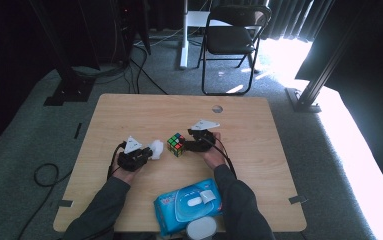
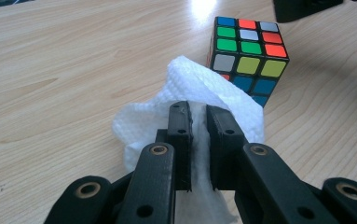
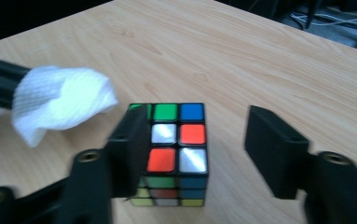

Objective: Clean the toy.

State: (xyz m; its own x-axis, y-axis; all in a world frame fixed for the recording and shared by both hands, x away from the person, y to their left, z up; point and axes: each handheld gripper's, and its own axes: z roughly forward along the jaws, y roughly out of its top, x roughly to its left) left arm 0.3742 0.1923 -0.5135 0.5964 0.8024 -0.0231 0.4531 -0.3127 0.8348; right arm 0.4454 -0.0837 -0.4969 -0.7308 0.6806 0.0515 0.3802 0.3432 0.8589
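Note:
A scrambled colour cube (image 1: pixel 176 144) stands on the wooden table (image 1: pixel 129 110) near its middle. My left gripper (image 1: pixel 149 152) is just left of it and is shut on a crumpled white tissue (image 1: pixel 156 148). In the left gripper view the jaws (image 2: pixel 198 116) pinch the tissue (image 2: pixel 190 84), whose free end nearly reaches the cube (image 2: pixel 248 53). My right gripper (image 1: pixel 188 141) is at the cube's right side. In the right gripper view its jaws (image 3: pixel 199 130) straddle the cube (image 3: pixel 178 140): one lies close along a face, the other stands clear of it. The tissue (image 3: pixel 59 100) hangs at the left.
A blue pack of wet wipes (image 1: pixel 189 205) lies at the table's near edge between the person's forearms, with a round grey object (image 1: pixel 201 229) just in front of it. A black folding chair (image 1: pixel 231 35) stands beyond the far edge. Cables run over the carpet.

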